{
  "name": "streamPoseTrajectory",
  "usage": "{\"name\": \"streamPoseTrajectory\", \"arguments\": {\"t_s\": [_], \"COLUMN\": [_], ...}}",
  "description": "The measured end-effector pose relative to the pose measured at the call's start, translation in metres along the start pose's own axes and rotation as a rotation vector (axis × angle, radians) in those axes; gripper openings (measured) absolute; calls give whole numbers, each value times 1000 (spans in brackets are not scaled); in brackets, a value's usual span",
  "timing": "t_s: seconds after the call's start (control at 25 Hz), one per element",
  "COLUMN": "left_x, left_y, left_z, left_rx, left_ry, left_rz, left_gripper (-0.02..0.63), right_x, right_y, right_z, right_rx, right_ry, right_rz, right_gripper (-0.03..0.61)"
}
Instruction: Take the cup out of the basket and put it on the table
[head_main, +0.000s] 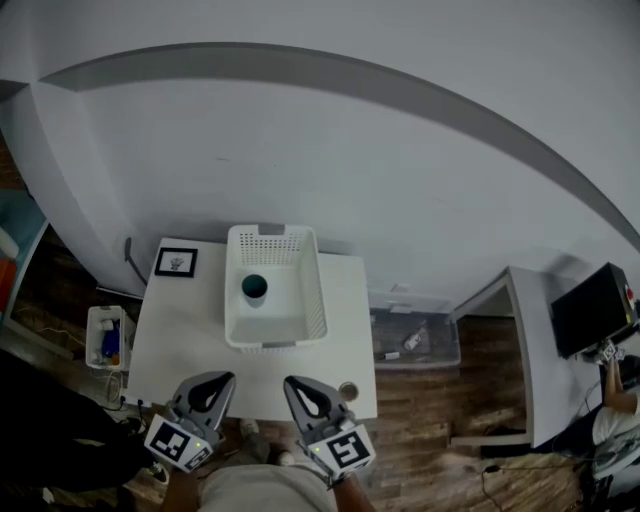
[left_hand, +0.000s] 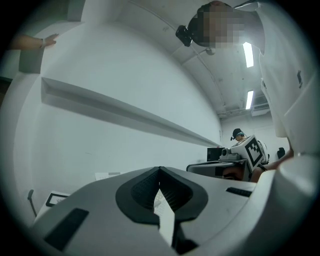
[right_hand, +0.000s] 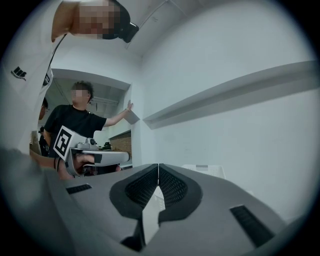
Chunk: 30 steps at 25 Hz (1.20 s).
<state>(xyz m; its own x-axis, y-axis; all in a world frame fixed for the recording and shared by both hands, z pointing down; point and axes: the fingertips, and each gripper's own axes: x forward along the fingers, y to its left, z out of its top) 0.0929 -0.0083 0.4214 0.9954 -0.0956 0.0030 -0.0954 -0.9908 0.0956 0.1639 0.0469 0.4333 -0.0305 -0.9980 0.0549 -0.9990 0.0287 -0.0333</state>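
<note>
A dark teal cup stands upright inside the white perforated basket, toward its far left. The basket sits in the middle of the white table. My left gripper and right gripper hover side by side at the table's near edge, short of the basket. Both are shut with nothing in them. In the left gripper view the left gripper has its jaws meeting at the tips, and the basket shows faintly behind them. The right gripper in its own view is likewise shut and empty.
A small framed picture lies at the table's far left corner, and a small round object near its front right corner. On the floor are a clear bin to the right and a white bin to the left. A person in black stands by the wall.
</note>
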Motion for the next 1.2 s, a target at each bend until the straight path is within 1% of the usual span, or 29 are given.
{"name": "streamPoseTrajectory", "arguments": {"t_s": [0.28, 0.44, 0.6, 0.76, 1.04, 1.2], "left_x": [15, 21, 27, 34, 47, 57], "left_y": [38, 51, 60, 67, 78, 83], "left_z": [4, 6, 6, 6, 3, -1], "left_rx": [-7, -7, -9, -12, -7, -7], "left_ry": [-5, -17, -17, -13, 4, 21], "left_rz": [-34, -55, -57, -46, 0, 15], "left_gripper": [2, 2, 2, 2, 2, 2], "right_x": [32, 44, 53, 62, 81, 91], "right_y": [-10, -13, -17, -25, -39, -50], "right_z": [-5, -3, 0, 0, -2, -3], "right_rx": [8, -3, -11, -15, -14, -23], "right_ry": [25, 31, 35, 41, 37, 48], "right_rz": [-52, -71, -80, -69, -3, 19], "right_gripper": [11, 11, 11, 11, 11, 11]}}
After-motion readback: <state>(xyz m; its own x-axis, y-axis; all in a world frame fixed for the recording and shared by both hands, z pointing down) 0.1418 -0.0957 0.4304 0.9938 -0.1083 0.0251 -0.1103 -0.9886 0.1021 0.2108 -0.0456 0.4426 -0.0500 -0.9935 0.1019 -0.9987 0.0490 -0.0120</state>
